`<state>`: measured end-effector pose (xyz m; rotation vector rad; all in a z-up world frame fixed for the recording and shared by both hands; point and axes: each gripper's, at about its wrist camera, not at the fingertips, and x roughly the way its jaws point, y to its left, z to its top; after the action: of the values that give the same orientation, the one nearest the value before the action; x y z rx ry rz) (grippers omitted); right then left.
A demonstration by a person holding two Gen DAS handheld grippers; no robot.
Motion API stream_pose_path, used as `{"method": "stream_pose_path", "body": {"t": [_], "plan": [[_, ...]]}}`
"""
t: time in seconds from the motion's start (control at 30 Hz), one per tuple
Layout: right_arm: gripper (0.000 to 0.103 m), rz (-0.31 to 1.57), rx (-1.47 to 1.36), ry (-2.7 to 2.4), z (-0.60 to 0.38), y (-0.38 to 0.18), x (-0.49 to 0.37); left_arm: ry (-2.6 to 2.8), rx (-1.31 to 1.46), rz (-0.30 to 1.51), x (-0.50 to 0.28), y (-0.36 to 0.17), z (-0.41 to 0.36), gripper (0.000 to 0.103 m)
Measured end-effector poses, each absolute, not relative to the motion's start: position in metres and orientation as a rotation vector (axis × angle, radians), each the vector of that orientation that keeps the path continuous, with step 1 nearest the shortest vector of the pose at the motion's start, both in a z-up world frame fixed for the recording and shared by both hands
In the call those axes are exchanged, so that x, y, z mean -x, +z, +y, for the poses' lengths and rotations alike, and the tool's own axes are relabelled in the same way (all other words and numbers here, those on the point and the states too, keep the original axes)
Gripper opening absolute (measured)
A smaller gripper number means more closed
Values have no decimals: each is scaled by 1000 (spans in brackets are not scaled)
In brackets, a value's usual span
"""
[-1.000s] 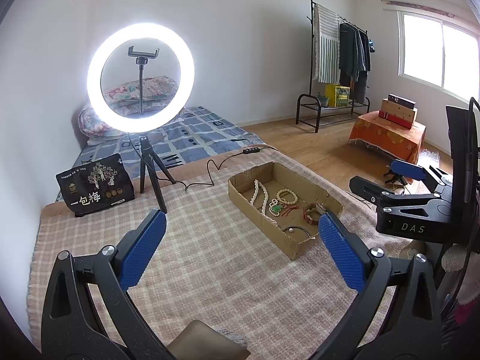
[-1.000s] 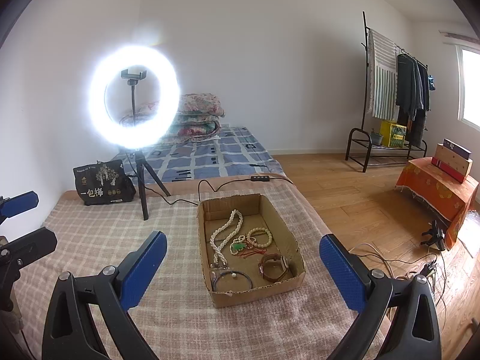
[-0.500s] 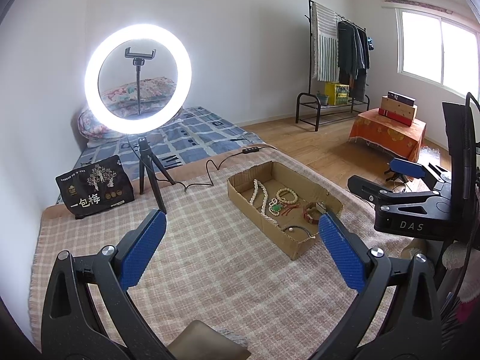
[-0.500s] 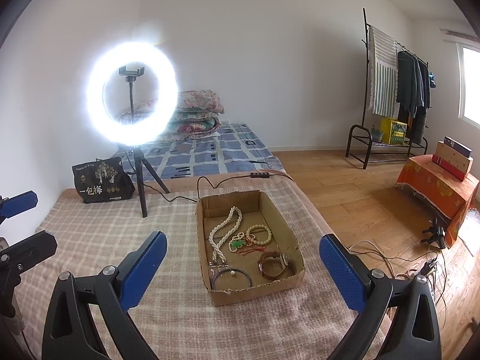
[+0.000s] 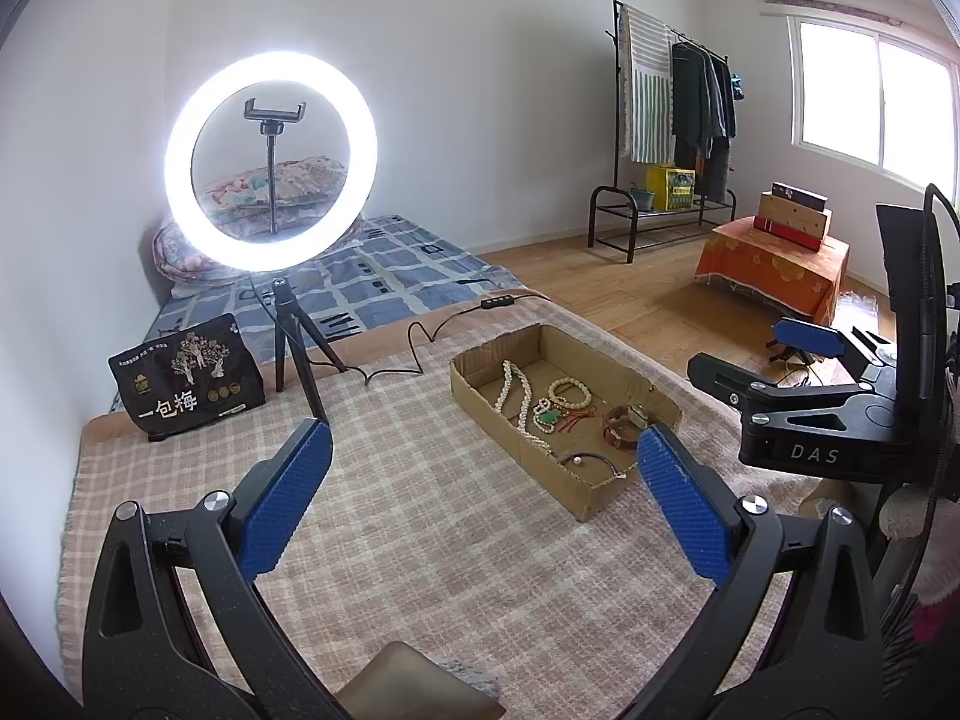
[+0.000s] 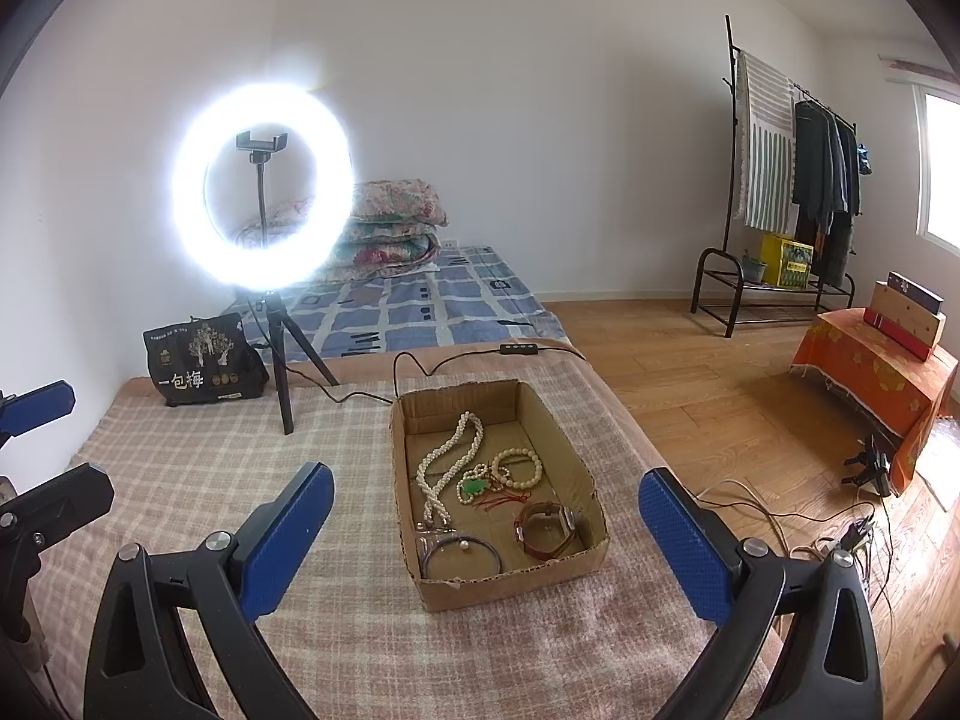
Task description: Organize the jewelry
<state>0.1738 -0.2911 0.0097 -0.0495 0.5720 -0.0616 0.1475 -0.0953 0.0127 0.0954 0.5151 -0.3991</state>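
All the jewelry in view lies inside a shallow, open brown cardboard box (image 6: pixel 501 483) with ragged torn edges, resting on a pink-and-cream checked woven blanket (image 6: pixel 240 462); none shows on the blanket itself. That fits either pieces already gathered into the box or pieces waiting to be taken out and sorted, and the pictures do not settle which. In the box lie a long doubled strand of cream beads (image 6: pixel 450 468), a round cream bead bracelet (image 6: pixel 517 468), a small green pendant on thin red cord (image 6: pixel 475 487), a brown-strapped wristwatch (image 6: pixel 547 527) and a thin dark bangle with one pale bead (image 6: pixel 461 558). The left gripper (image 5: pixel 480 492) and right gripper (image 6: pixel 486 531), black frames with textured blue pads, both hover with fingers spread wide, holding nothing. A glowing ring light on a black tripod (image 6: pixel 264 192) stands behind.
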Motion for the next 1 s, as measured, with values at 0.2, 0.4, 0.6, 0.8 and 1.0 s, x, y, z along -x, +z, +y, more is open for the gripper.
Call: {"method": "stream_pose_path", "body": {"t": [0.2, 0.4, 0.6, 0.8, 1.0], "plan": [[103, 574, 51, -61, -291, 8, -174, -399, -96, 515, -148, 12, -96, 103], [103, 576, 49, -62, -290, 7, -174, -400, -97, 513, -147, 12, -97, 103], [103, 578, 49, -63, -290, 7, -174, -399, -101, 519, -149, 12, -98, 103], [103, 585, 52, -57, -289, 4, -173, -397, -100, 514, -150, 12, -97, 103], [103, 594, 58, -51, -288, 2, -174, -399, -105, 511, -151, 13, -97, 103]]}}
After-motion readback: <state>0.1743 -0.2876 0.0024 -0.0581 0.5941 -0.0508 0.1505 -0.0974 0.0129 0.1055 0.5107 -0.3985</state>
